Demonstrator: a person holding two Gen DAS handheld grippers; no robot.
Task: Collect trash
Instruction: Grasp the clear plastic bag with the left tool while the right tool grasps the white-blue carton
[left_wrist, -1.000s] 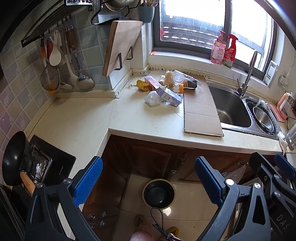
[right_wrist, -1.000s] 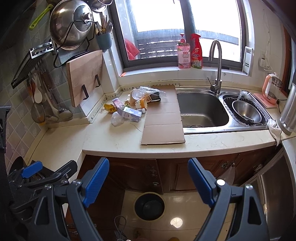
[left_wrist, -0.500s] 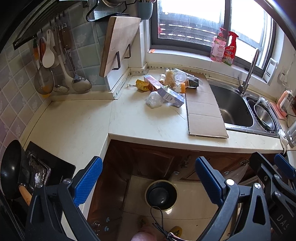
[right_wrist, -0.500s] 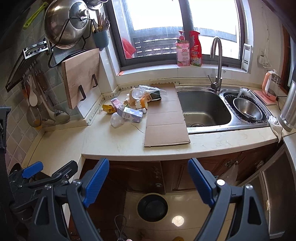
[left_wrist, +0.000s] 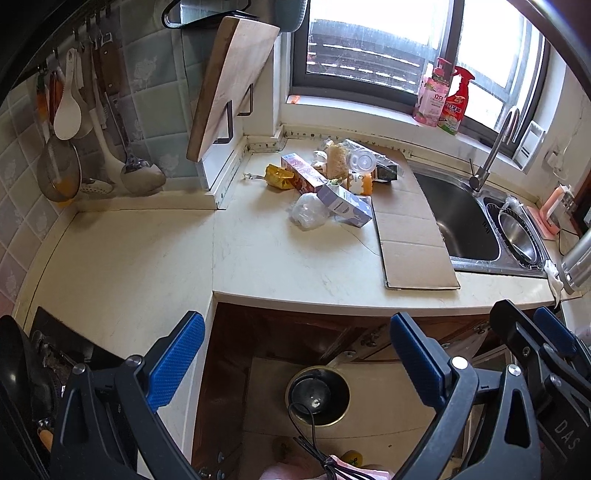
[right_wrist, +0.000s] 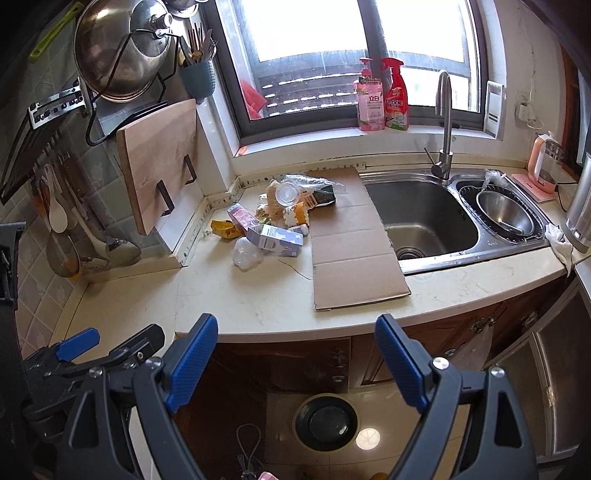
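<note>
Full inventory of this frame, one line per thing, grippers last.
trash pile: one heap, mixed colours, counter corner left of the cardboard
purple carton: 1, lilac, front of the heap
clear plastic bag: 1, translucent, beside the carton
cardboard sheet: 1, brown, flat beside the sink
sink: 1, steel, under the window
metal bowl: 1, steel, right basin
cleaner bottles: 2, pink and red, windowsill
cutting board: 1, wooden, leaning on wall
trash bin: 1, dark, on the floor
left gripper: open, empty
right gripper: open, empty
</note>
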